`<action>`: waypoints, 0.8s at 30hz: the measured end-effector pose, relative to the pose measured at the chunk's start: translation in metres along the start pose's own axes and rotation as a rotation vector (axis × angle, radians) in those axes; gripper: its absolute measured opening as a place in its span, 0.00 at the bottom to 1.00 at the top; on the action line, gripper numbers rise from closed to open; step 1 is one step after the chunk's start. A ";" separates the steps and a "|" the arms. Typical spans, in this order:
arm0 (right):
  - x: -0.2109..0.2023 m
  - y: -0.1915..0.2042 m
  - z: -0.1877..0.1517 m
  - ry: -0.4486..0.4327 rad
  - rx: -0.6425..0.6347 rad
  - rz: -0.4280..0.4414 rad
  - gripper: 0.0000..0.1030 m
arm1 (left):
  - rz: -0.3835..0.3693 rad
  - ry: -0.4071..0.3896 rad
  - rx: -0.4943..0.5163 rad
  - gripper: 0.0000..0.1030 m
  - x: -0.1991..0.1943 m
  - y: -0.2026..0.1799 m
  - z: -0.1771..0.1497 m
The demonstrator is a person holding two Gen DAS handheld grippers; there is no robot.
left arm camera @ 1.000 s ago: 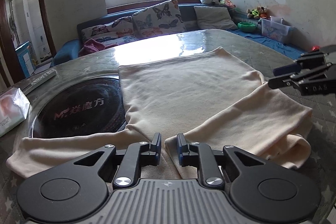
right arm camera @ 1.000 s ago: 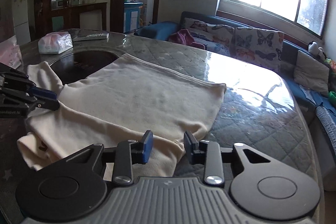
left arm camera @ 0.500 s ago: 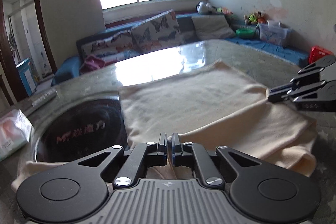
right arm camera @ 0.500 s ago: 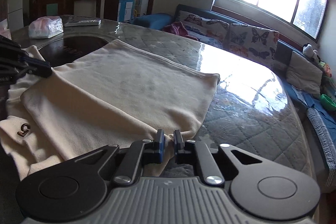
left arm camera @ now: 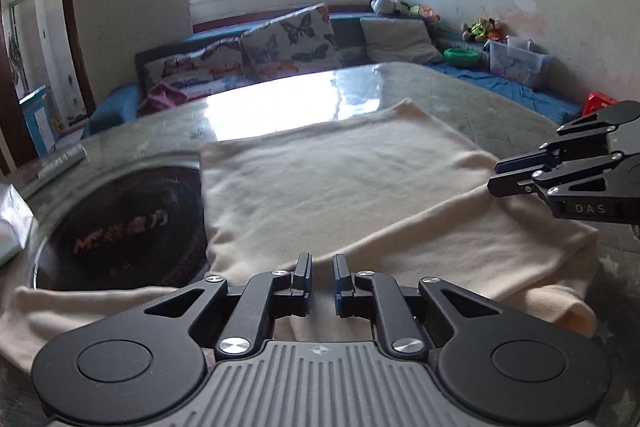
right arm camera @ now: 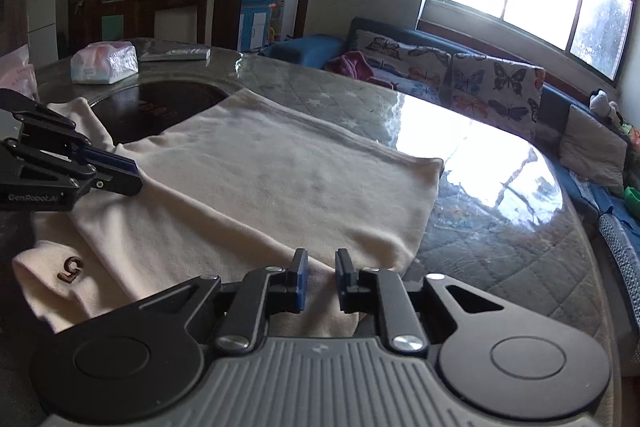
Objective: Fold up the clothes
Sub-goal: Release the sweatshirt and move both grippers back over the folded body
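Observation:
A cream garment lies spread on the table, its near part folded over in a band across the front. A small brown logo shows on the folded end at the left of the right wrist view. My left gripper hangs over the band's near edge. Its jaws are opening, with a narrow gap and cloth seen beneath it, not pinched. My right gripper stands the same way over the garment's near right corner, its jaws opening too. Each gripper shows side-on in the other view: right gripper, left gripper.
The table has a glossy cover over quilted cloth and a dark round inset at the left, partly under the garment. A tissue pack and a flat remote lie at the far left. A sofa with butterfly cushions stands behind.
Both grippers' jaws closed together over the cloth's near edge half a second ago and have since parted a little. The garment lies much as before.

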State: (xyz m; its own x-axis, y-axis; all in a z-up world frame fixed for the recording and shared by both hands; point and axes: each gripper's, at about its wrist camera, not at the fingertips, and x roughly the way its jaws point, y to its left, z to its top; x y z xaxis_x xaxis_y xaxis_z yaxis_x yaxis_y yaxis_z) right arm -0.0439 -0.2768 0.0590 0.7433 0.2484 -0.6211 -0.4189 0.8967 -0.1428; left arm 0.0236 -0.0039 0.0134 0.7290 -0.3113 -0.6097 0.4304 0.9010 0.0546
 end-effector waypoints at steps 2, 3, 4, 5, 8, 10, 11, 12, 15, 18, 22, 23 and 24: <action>0.000 0.002 0.000 0.002 -0.005 0.001 0.18 | 0.000 -0.004 -0.005 0.12 -0.002 0.002 0.000; -0.002 0.004 0.002 -0.003 -0.012 0.002 0.20 | 0.006 -0.010 -0.004 0.12 -0.004 0.003 0.000; -0.004 0.006 0.003 -0.007 -0.019 0.004 0.23 | 0.011 -0.017 -0.005 0.13 -0.008 0.005 0.000; -0.006 0.008 0.005 -0.014 -0.025 0.016 0.24 | 0.010 -0.024 -0.009 0.14 -0.012 0.006 0.000; -0.008 0.018 0.010 -0.024 -0.035 0.062 0.30 | 0.010 -0.040 -0.019 0.19 -0.027 0.009 -0.004; -0.007 0.029 0.012 -0.020 -0.047 0.102 0.33 | 0.006 -0.045 -0.016 0.21 -0.037 0.008 -0.009; -0.007 0.035 0.012 -0.022 -0.059 0.116 0.34 | 0.003 -0.045 -0.012 0.22 -0.041 0.007 -0.013; -0.008 0.041 0.012 -0.024 -0.071 0.131 0.36 | 0.001 -0.045 -0.009 0.22 -0.044 0.006 -0.016; -0.008 0.057 0.011 -0.021 -0.102 0.169 0.38 | -0.001 -0.032 -0.007 0.25 -0.049 0.005 -0.027; -0.005 0.069 0.010 -0.009 -0.129 0.193 0.38 | 0.008 -0.019 -0.022 0.27 -0.047 0.006 -0.035; -0.002 0.084 0.011 0.003 -0.177 0.201 0.38 | 0.023 -0.025 -0.045 0.36 -0.054 0.012 -0.041; -0.003 0.086 0.013 0.000 -0.186 0.202 0.38 | 0.033 -0.031 -0.053 0.39 -0.057 0.016 -0.041; -0.003 0.087 0.017 -0.004 -0.182 0.214 0.38 | 0.046 -0.038 -0.064 0.40 -0.060 0.021 -0.041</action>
State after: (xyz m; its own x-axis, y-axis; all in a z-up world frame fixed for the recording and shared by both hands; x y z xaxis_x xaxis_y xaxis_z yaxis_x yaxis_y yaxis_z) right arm -0.0740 -0.1931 0.0611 0.6301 0.4265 -0.6489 -0.6528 0.7434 -0.1453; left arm -0.0335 0.0462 0.0188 0.7674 -0.2794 -0.5771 0.3624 0.9315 0.0308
